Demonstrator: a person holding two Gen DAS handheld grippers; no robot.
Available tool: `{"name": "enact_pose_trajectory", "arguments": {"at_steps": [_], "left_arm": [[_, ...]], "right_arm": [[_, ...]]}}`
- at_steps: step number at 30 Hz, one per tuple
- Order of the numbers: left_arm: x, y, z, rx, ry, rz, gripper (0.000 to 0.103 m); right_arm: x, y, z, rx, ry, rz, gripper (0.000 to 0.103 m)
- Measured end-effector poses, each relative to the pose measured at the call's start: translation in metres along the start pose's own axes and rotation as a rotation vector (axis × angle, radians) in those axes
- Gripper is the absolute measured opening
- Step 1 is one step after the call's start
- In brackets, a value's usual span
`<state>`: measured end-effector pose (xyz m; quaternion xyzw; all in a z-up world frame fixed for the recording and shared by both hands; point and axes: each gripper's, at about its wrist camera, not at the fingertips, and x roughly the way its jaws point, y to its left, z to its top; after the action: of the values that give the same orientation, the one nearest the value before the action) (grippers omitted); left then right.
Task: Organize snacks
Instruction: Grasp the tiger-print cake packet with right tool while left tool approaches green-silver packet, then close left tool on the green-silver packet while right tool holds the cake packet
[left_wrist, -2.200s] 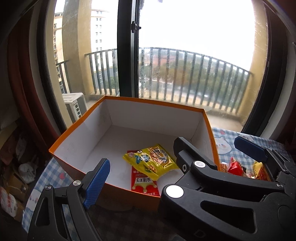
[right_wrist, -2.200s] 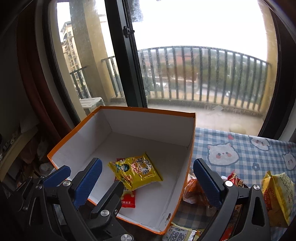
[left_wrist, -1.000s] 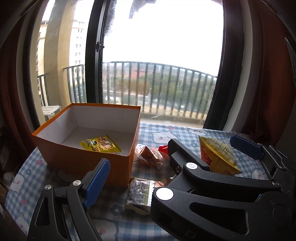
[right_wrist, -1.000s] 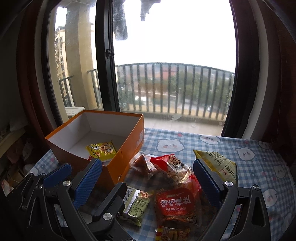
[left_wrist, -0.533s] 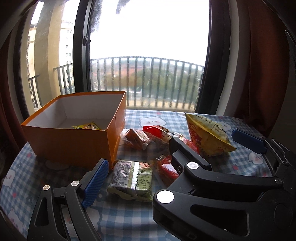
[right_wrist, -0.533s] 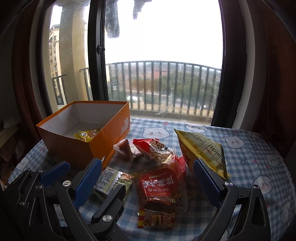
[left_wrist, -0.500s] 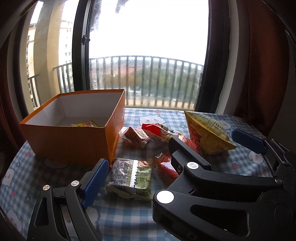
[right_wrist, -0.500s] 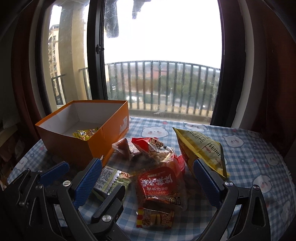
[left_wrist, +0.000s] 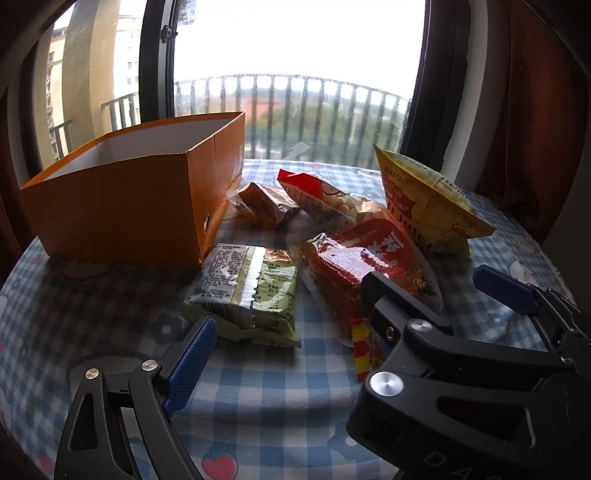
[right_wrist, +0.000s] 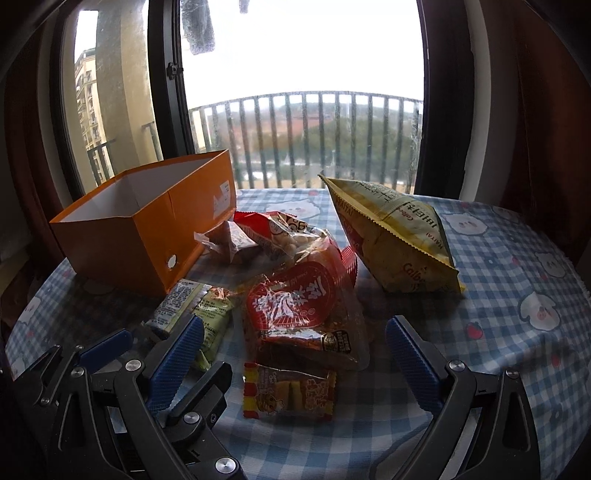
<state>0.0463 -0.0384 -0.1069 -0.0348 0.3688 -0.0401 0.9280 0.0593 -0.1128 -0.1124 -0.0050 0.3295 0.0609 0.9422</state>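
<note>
Backlit window (left_wrist: 295, 55) glare — fisheye-warped edges

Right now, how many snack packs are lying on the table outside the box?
6: green pack, big red pack, small yellow-red pack, brown pack, peanut pack, yellow bag. Box contents are hidden.

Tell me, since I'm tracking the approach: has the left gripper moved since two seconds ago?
Yes. The left gripper pulled back and down from over the orange box toward the green snack packet, jaws open.
</note>
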Motion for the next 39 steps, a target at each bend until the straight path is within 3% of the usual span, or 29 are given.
{"name": "enact_pose_trajectory", "arguments": {"at_steps": [13,18,26,32,39], "left_arm": [[0.021,0.001,-0.019,0.009,0.106,0.036,0.091],[0.027,-0.001,-0.023,0.023,0.143,0.042,0.091],[0.027,-0.001,-0.023,0.019,0.140,0.032,0.091],[0.020,-0.003,-0.020,0.018,0.112,0.020,0.091],[0.006,0.000,-0.007,0.008,0.048,0.055,0.091]], "right_arm": [[0.026,0.001,-0.028,0.032,0.122,-0.028,0.095],[0.042,-0.002,-0.036,0.076,0.220,-0.023,0.074],[0.040,-0.001,-0.040,0.079,0.197,-0.030,0.054],[0.030,-0.001,-0.038,0.081,0.178,-0.035,0.052],[0.008,0.003,-0.023,0.062,0.108,-0.036,0.051]]}}
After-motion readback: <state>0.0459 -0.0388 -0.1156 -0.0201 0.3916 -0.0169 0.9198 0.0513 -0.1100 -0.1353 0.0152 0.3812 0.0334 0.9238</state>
